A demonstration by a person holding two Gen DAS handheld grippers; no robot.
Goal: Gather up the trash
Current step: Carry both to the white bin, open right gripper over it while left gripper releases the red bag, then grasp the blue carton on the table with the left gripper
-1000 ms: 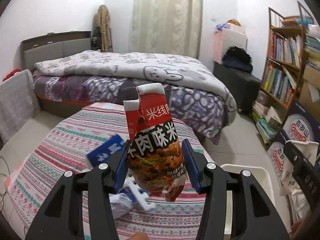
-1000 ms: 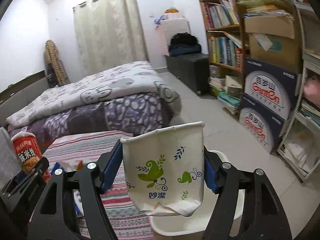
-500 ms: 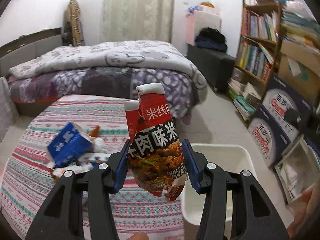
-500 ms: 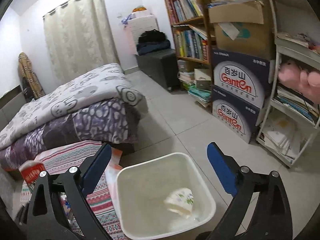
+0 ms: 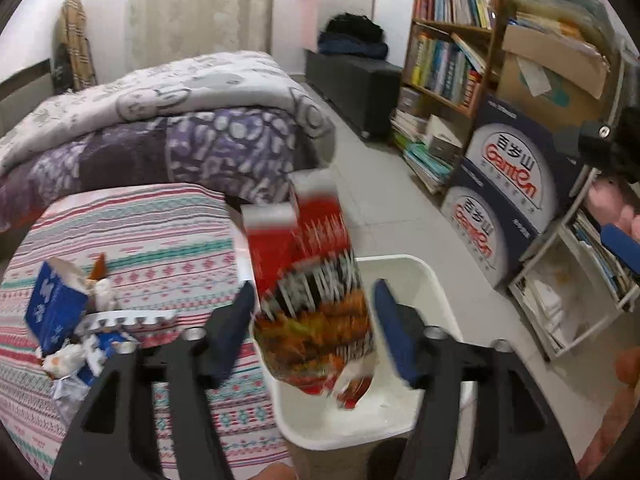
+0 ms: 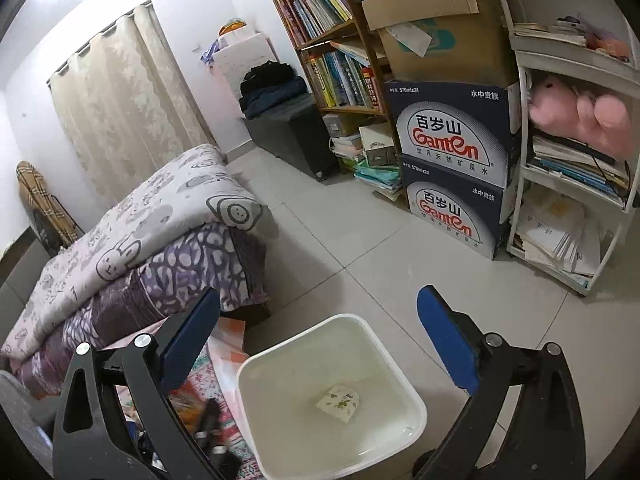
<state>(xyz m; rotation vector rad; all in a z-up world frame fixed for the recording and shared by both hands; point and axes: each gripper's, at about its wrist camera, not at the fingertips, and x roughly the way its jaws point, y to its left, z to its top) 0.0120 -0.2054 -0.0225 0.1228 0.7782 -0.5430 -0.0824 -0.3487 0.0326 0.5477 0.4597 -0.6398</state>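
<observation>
Left claw: the left claw (image 5: pixel 314 320) has its two blue pads apart, with gaps on both sides of the bag between them.
Snack bag: the red and orange crinkly snack bag (image 5: pixel 312 296) is blurry and sits between the left claw's pads, over the near edge of the bin; I cannot tell if a pad touches it.
Bin: the white square plastic bin (image 6: pixel 416 404) stands on the floor, just beside the table.
Paper bit: a small white paper piece with green leaves (image 6: pixel 338 403) lies at the bottom of the bin.
Right claw: the right claw (image 6: pixel 320 334) is wide apart and holds nothing; it hangs above the bin.
Table: the table with the pink and green striped cloth (image 5: pixel 160 248) is left of the bin.
Trash pile: a blue and white carton (image 5: pixel 54 312) and crumpled white wrappers (image 5: pixel 76 364) sit on the table's left side, well apart from the bin.
Bed: the bed with the grey and purple blanket (image 5: pixel 168 120) is behind the table.
Boxes: two dark blue cardboard boxes with red letters (image 6: pixel 452 168) are stacked on the floor, past the bin.
Bookshelf: the wooden bookshelf full of books (image 6: pixel 332 56) stands behind the boxes.
Soft toy: a pink soft toy (image 6: pixel 576 116) lies on the white shelf rack (image 6: pixel 520 152).
</observation>
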